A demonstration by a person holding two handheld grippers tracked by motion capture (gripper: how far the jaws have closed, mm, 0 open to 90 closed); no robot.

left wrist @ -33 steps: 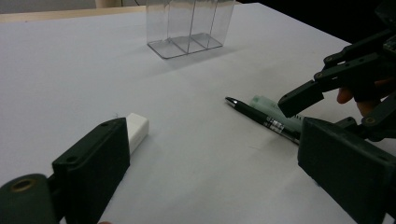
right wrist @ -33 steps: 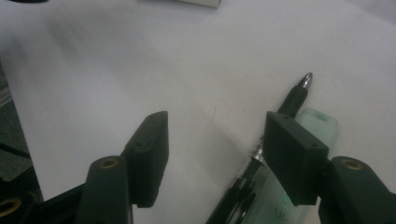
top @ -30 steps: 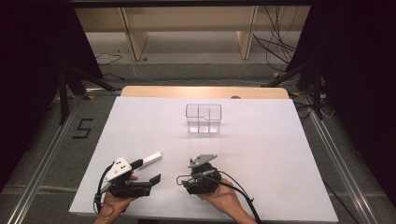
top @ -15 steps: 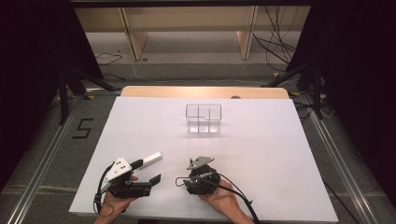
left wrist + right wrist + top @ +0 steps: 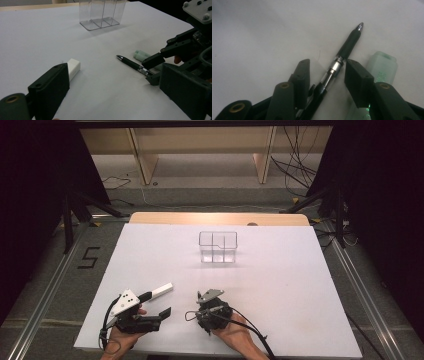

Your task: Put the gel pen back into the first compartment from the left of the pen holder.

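A black pen (image 5: 347, 47) with a silver band lies on the white table, beside a pale green capped tube (image 5: 384, 66). My right gripper (image 5: 325, 72) points down over the pen. Its jaws have just been closing, with the pen (image 5: 130, 64) between them and a gap still on one side. In the high view the right gripper (image 5: 210, 309) sits near the front edge. My left gripper (image 5: 162, 302) rests open to its left, with a white eraser (image 5: 162, 290) by its far finger. The eraser (image 5: 73, 67) lies just past the left jaw.
A clear divided box (image 5: 218, 247) stands at the middle of the white table (image 5: 280, 270), well beyond both grippers. Cables trail from both grippers to the front edge. Dark stands and floor cables surround the table.
The right gripper has shifted slightly to the left over the pen. The left gripper and the eraser have kept still.
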